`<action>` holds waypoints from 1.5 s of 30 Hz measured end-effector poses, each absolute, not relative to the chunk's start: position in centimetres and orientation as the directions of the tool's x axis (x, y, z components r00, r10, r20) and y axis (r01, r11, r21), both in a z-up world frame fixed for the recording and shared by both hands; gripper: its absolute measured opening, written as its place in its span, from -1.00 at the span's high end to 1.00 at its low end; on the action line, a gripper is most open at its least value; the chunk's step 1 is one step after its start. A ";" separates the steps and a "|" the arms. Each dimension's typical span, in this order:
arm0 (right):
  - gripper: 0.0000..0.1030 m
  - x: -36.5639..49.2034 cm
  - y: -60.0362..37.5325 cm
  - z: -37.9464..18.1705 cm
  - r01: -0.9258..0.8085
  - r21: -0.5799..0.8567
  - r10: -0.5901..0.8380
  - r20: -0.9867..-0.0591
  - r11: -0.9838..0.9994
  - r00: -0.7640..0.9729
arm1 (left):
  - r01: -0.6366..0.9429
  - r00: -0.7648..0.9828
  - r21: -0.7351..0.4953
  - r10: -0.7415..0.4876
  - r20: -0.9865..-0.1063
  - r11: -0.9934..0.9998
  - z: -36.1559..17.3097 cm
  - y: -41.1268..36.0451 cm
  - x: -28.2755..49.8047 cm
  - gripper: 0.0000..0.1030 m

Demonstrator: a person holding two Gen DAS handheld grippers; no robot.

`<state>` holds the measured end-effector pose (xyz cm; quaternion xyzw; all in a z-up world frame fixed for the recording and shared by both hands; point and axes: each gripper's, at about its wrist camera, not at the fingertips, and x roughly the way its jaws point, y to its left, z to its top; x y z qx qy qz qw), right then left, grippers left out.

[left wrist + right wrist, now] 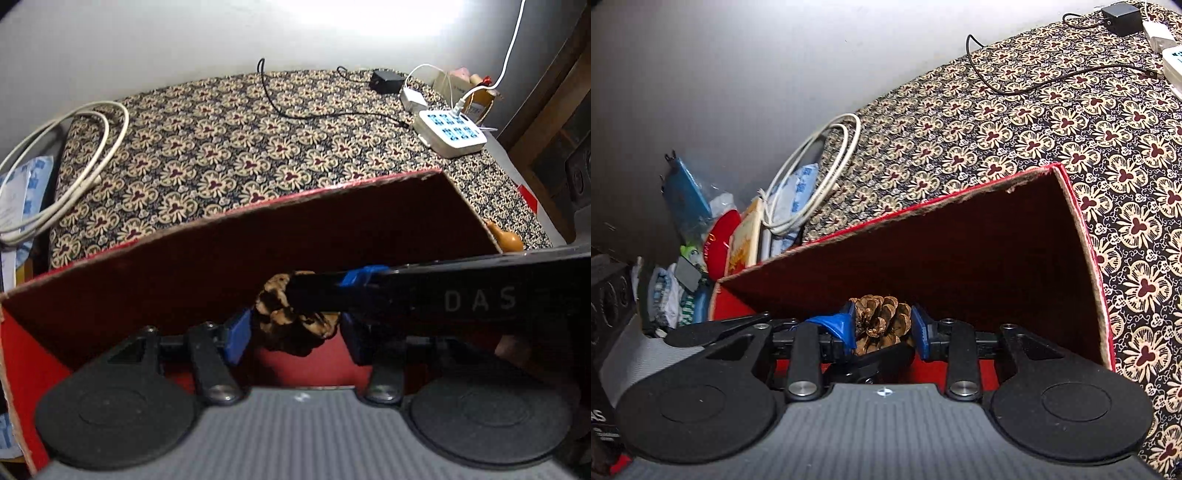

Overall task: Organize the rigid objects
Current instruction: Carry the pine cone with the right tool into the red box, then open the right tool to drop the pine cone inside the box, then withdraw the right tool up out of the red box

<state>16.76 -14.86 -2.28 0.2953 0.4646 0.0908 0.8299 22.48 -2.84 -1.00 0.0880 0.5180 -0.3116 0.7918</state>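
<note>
**Both claws over the red box, pine cone in the right one**

My right claw (882, 326) is clenched on the pine cone (882, 317): its blue pads (846, 328) press the cone from both sides, and I hold it low inside the red box (960, 251), near the dark inner wall. My left claw (295, 332) is spread wide and grasps nothing. In the left wrist view its blue pads (236, 332) stand well apart, and the pine cone (295, 321) shows between them, with the right claw's black finger (369, 295) crossing in front of it.

The red box sits on the desk (221, 147), which carries a floral patterned cloth. Further back on the desk I see a white power strip (450, 133) with plugs in it, a black adapter (386, 81) with its black cable (295, 114), and a coiled white cable (66, 158) at the left edge. A small orange-brown object (508, 240) lies just outside the box's right wall; I cannot tell what it is.
</note>
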 end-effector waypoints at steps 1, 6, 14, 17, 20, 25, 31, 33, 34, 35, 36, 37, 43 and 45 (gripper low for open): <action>0.69 16.9 -14.8 -2.2 0.123 0.569 0.420 -0.720 0.813 0.553 | 0.582 0.258 -0.192 -0.403 -0.878 0.790 -1.1 -2.8 22.6 0.07; 0.68 17.3 -14.4 -2.5 0.116 0.533 0.389 -0.733 0.838 0.558 | 0.559 0.190 -0.271 -0.439 -0.878 0.784 -1.8 -2.2 23.3 0.01; 0.68 17.0 -14.5 -2.5 0.083 0.554 0.402 -0.691 0.829 0.602 | 0.499 0.146 -0.356 -0.482 -0.864 0.790 -2.2 -1.4 24.3 -0.03; 0.68 16.9 -14.4 -2.4 0.071 0.560 0.402 -0.672 0.825 0.622 | 0.513 0.157 -0.351 -0.488 -0.859 0.783 -2.1 -1.4 24.2 -0.05; 0.67 16.6 -14.6 -2.3 0.067 0.567 0.400 -0.655 0.821 0.641 | 0.511 0.166 -0.357 -0.497 -0.852 0.782 -1.9 -1.3 24.2 -0.05; 0.67 16.3 -14.8 -2.2 0.060 0.580 0.399 -0.629 0.813 0.668 | 0.515 0.190 -0.354 -0.506 -0.841 0.781 -1.6 -1.2 23.9 -0.06; 0.67 16.1 -14.7 -2.1 0.056 0.572 0.389 -0.623 0.819 0.679 | 0.542 0.231 -0.321 -0.505 -0.832 0.777 -1.0 -1.4 23.3 -0.06; 0.67 16.0 -14.8 -2.0 0.060 0.572 0.383 -0.620 0.818 0.685 | 0.545 0.251 -0.305 -0.499 -0.829 0.781 -0.8 -1.4 23.2 -0.06; 0.67 16.0 -14.8 -2.0 0.064 0.570 0.380 -0.622 0.819 0.685 | 0.543 0.267 -0.292 -0.492 -0.829 0.787 -0.6 -1.4 23.1 -0.06; 0.67 16.0 -14.8 -1.9 0.068 0.568 0.376 -0.625 0.820 0.685 | 0.544 0.282 -0.280 -0.486 -0.827 0.791 -0.5 -1.3 23.0 -0.06; 0.67 15.9 -14.9 -1.8 0.068 0.566 0.373 -0.624 0.822 0.687 | 0.544 0.297 -0.267 -0.480 -0.825 0.796 -0.3 -1.1 22.9 -0.06; 0.67 15.7 -14.9 -1.6 0.066 0.563 0.369 -0.621 0.824 0.691 | 0.541 0.319 -0.246 -0.467 -0.825 0.804 -0.1 -1.1 22.7 -0.07; 0.66 14.7 -14.4 -0.1 0.027 0.524 0.353 -0.610 0.851 0.710 | 0.504 0.448 -0.105 -0.363 -0.817 0.857 1.5 -1.3 21.4 -0.10; 0.66 14.3 -14.3 0.3 0.014 0.517 0.353 -0.604 0.856 0.715 | 0.483 0.465 -0.088 -0.341 -0.817 0.871 1.9 -1.1 21.1 -0.10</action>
